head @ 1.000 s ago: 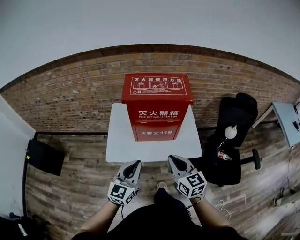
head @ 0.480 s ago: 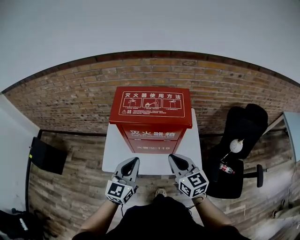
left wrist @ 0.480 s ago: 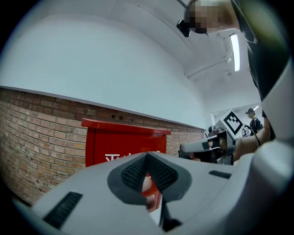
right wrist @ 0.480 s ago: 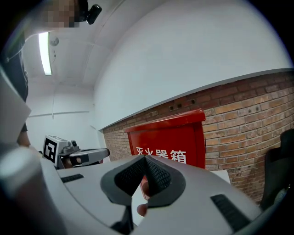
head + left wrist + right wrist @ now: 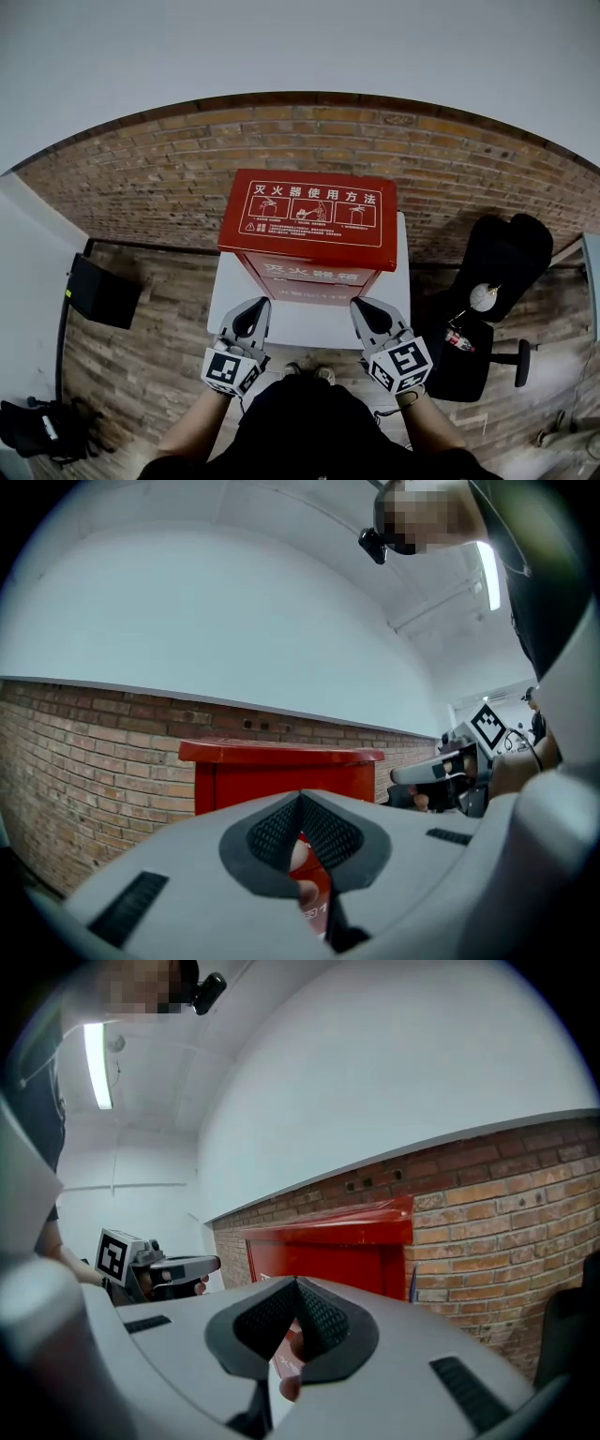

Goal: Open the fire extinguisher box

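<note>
A red fire extinguisher box (image 5: 313,234) with its lid down stands on a small white table (image 5: 309,323) against a brick wall. White instruction print covers its lid. My left gripper (image 5: 249,306) hovers shut and empty over the table's front edge, just short of the box's front left. My right gripper (image 5: 362,307) is shut and empty at the front right, mirroring it. In the left gripper view the box (image 5: 281,771) rises just beyond the closed jaws, with the right gripper (image 5: 450,769) off to the side. The right gripper view shows the box (image 5: 337,1246) and the left gripper (image 5: 155,1269).
A black office chair (image 5: 487,309) stands right of the table, with a bottle (image 5: 459,339) on it. A black panel (image 5: 101,292) leans by the wall at the left. A dark bag (image 5: 42,429) lies on the wood floor at lower left.
The box and table have grown larger and closer in the head view as I stepped forward. Both grippers have come up to the table's front edge, still shut.
</note>
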